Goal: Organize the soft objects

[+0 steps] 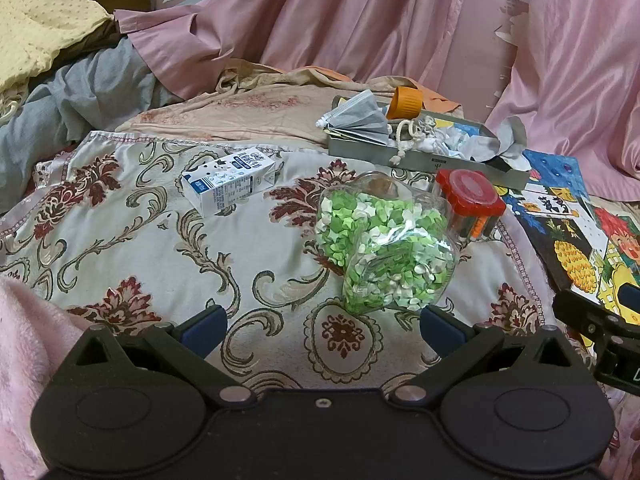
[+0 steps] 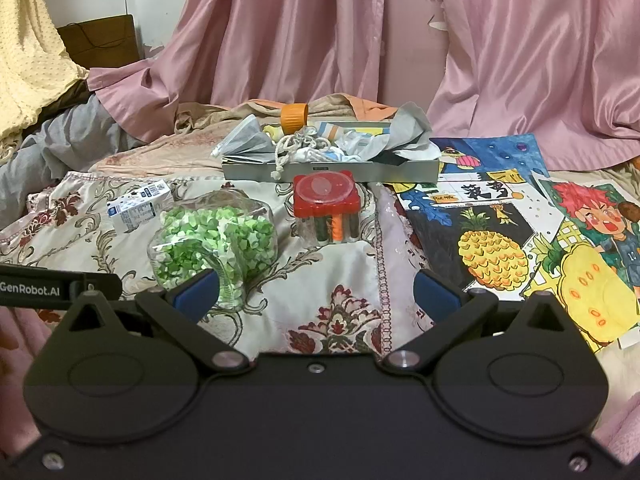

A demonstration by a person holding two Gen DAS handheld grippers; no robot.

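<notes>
A grey shallow box (image 1: 400, 156) (image 2: 328, 169) at the back of the bed holds soft items: a grey face mask (image 1: 360, 118) (image 2: 248, 142), a knotted cord (image 1: 404, 136) (image 2: 288, 150), crumpled cloths (image 2: 352, 148) and an orange lid (image 1: 409, 102) (image 2: 294, 117). My left gripper (image 1: 322, 328) is open and low over the floral cloth (image 1: 160, 248), its right finger just short of a clear jar of green paper stars (image 1: 380, 248) (image 2: 212, 236). My right gripper (image 2: 316, 294) is open too, with nothing between its fingers, and the jar lies beside its left finger.
A small milk carton (image 1: 228, 186) (image 2: 138, 204) lies on its side at the left. A red-lidded clear tub (image 1: 470, 202) (image 2: 325, 208) stands by the jar. Coloured drawings (image 1: 568, 216) (image 2: 500, 232) cover the right. Pink curtains (image 2: 320, 32) hang behind; pink fleece (image 1: 28, 344) sits near left.
</notes>
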